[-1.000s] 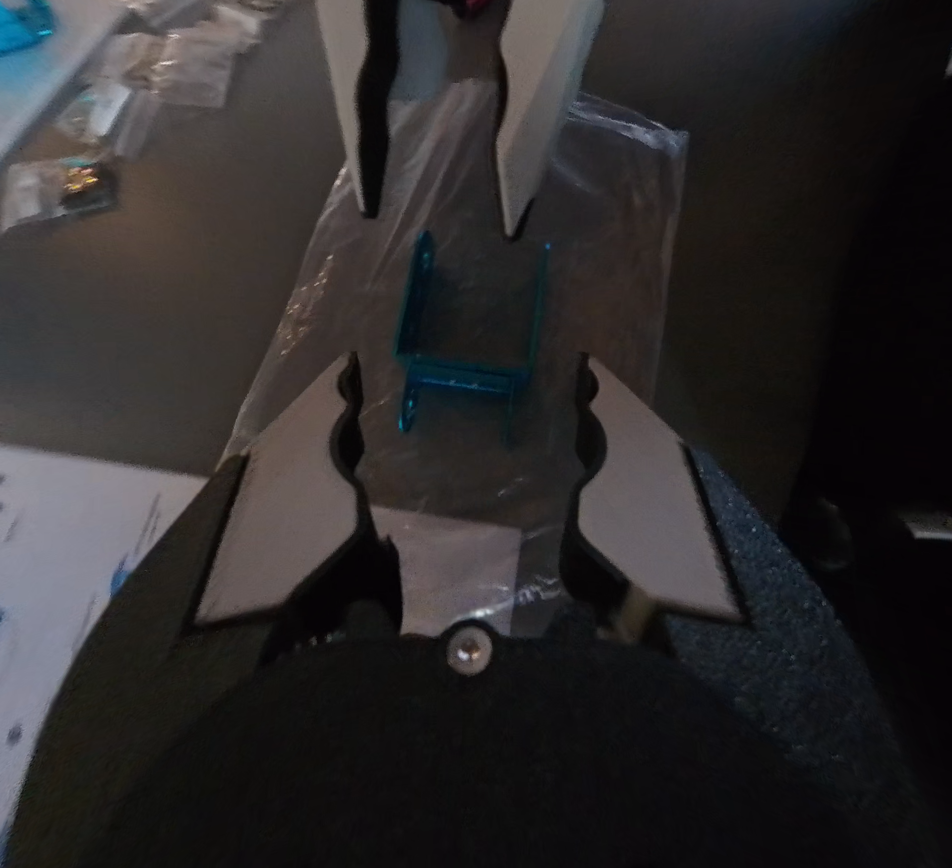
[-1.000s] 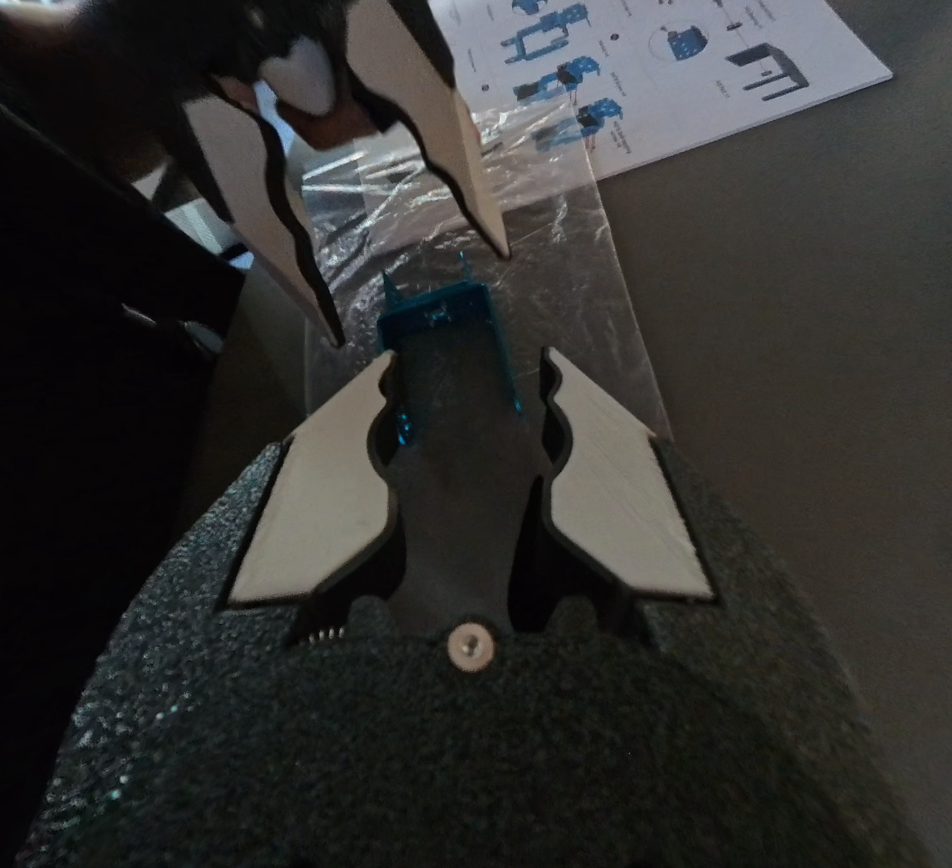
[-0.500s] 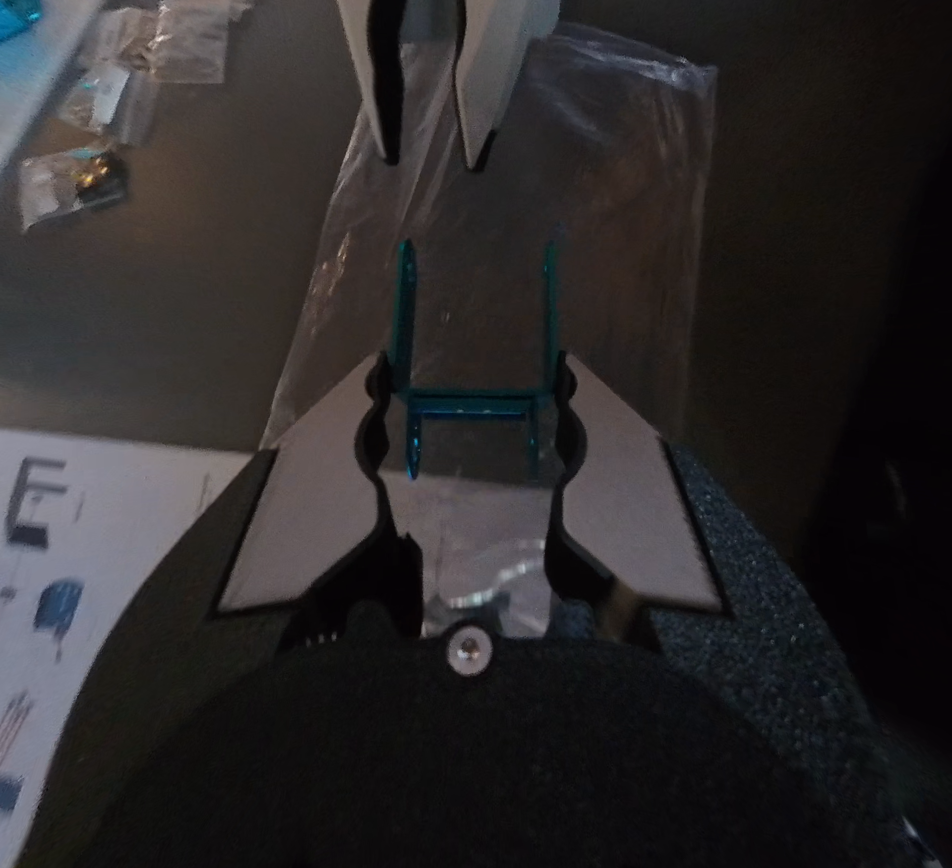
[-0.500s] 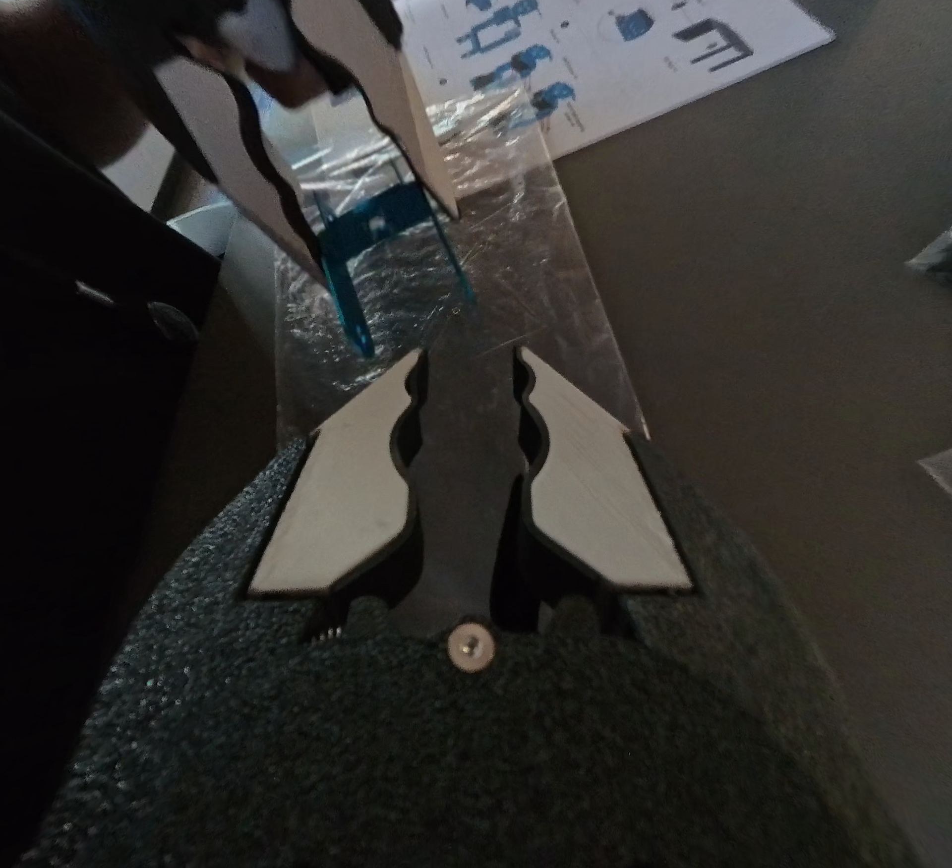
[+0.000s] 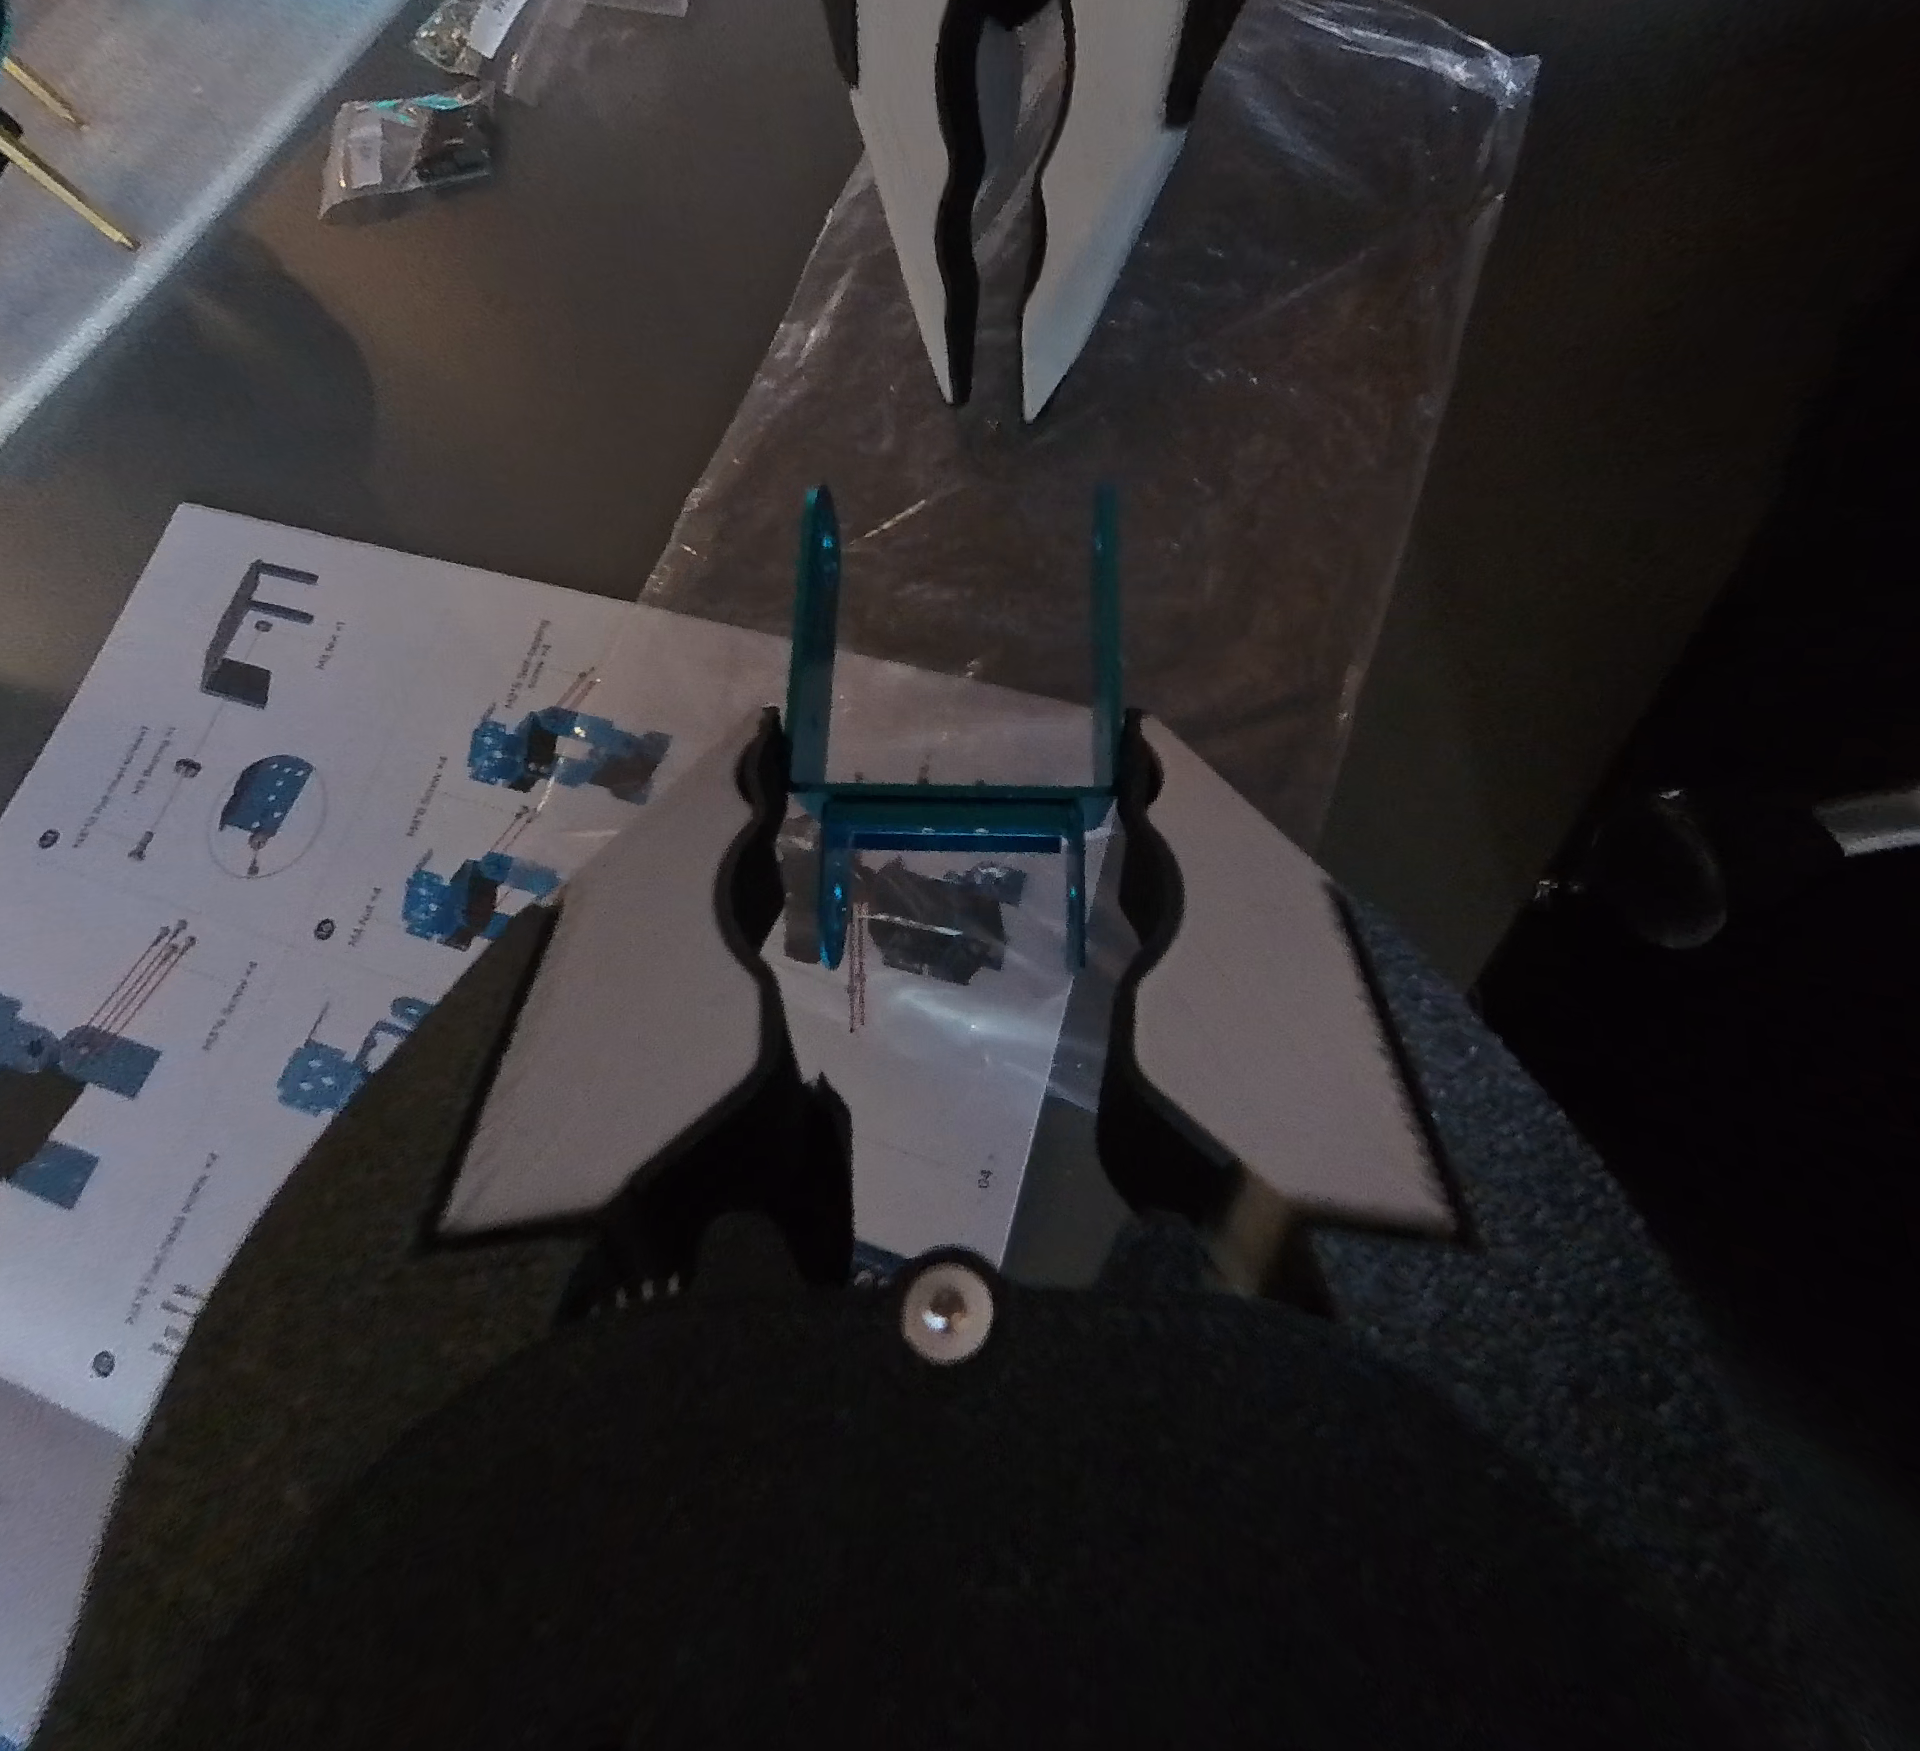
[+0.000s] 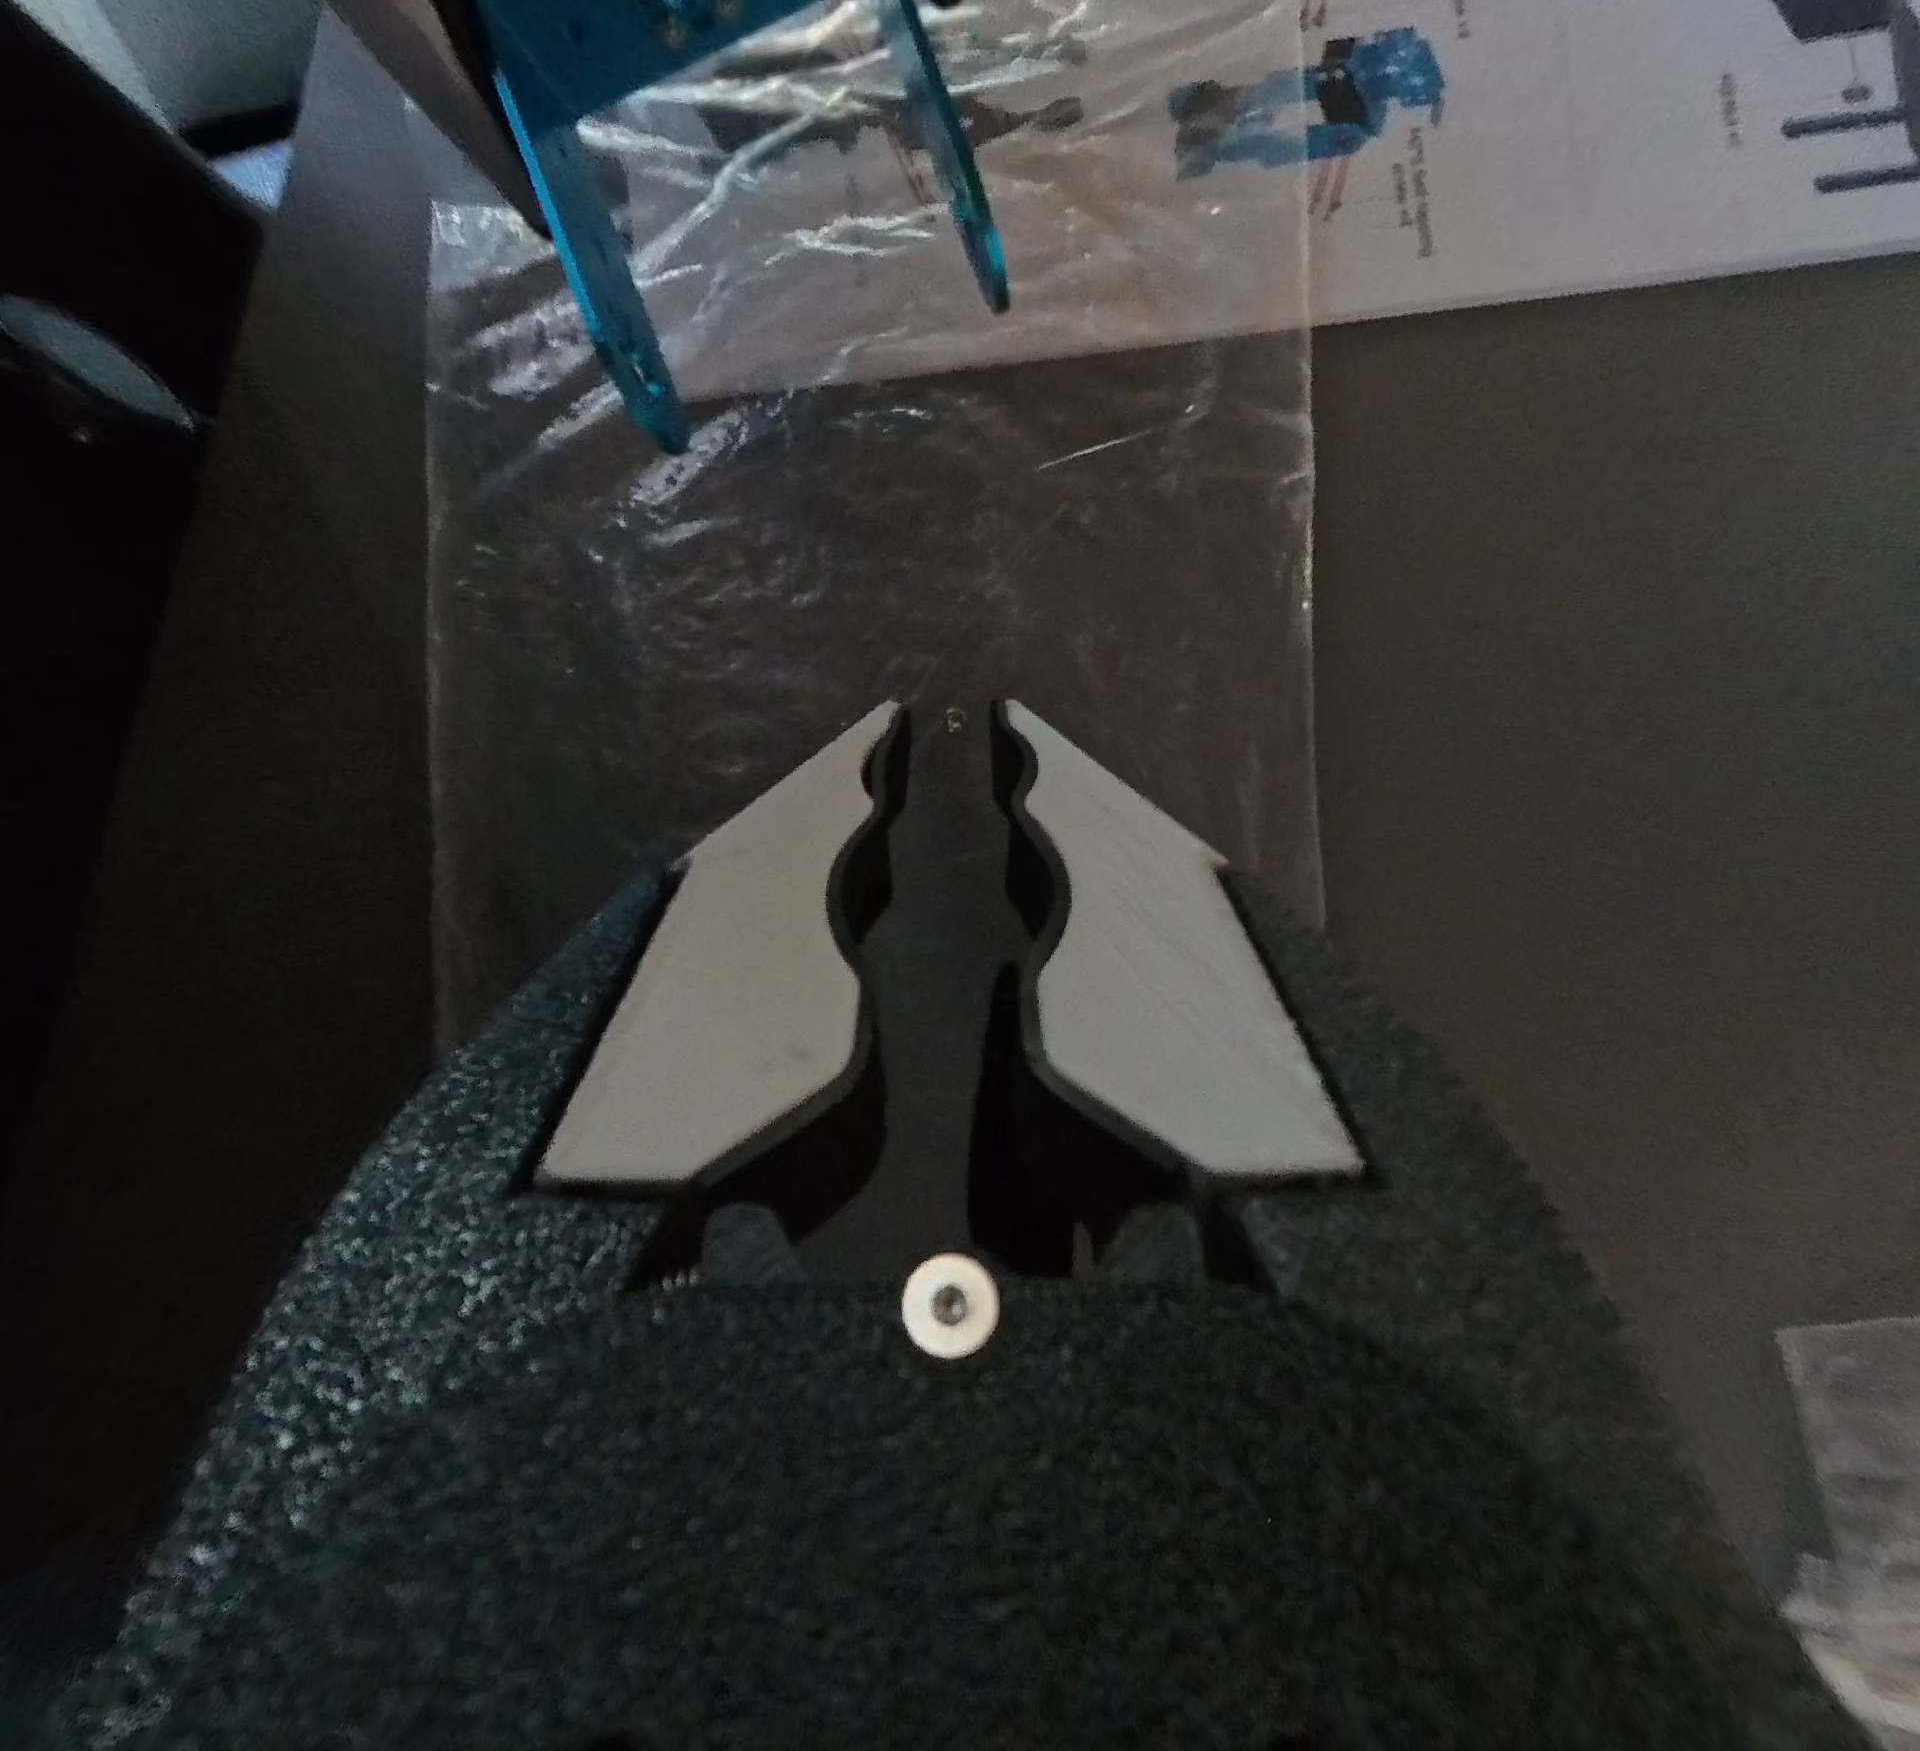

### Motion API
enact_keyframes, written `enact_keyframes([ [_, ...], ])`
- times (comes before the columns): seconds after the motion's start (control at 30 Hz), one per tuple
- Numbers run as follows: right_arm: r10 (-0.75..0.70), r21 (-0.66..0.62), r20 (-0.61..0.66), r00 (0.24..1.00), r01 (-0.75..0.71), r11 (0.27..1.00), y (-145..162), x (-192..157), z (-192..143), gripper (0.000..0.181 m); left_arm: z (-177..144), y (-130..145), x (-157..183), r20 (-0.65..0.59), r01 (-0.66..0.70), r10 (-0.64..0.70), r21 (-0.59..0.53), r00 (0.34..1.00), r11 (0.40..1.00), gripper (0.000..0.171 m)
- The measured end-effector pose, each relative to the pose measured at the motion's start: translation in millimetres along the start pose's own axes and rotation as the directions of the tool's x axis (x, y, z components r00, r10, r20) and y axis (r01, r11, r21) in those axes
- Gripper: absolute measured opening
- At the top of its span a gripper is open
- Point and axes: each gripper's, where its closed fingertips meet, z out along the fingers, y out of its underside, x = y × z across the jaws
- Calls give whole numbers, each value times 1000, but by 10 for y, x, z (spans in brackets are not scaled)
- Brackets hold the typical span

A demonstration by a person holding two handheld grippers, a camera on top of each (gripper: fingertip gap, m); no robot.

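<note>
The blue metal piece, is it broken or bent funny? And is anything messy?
The blue metal bracket looks whole: its arms stand straight, clamped in the left gripper. The right gripper holds nothing. One untidy thing: the crinkled clear plastic bag lies partly over the instruction sheet.

Blue bracket (image 5: 951, 808): glossy metal; bag (image 6: 873, 558): clear crinkly plastic; manual (image 5: 312, 818): matt paper.
</note>
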Motion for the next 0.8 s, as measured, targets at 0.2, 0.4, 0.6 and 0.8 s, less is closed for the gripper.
enact_keyframes([
  [0.2, -58, -97, -9, 998, 56, 994, 12, -6, 50, 4, 41, 34, 16, -8, -9, 9, 7, 1000, 1000, 64],
  [0.4, 53, -9, 31, 998, -53, 999, 5, 9, 23, 0, 23, -50, 39, -5, -15, 15, 51, 1000, 999, 64],
  [0.6, 225, 149, 70, 972, -233, 961, 109, 137, -291, 0, 247, -208, 52, -30, -44, 45, 40, 999, 998, 64],
  [0.8, 198, 191, 39, 980, -201, 961, 149, 75, -466, 6, 480, -242, -35, -48, -48, 48, -4, 998, 999, 64],
])
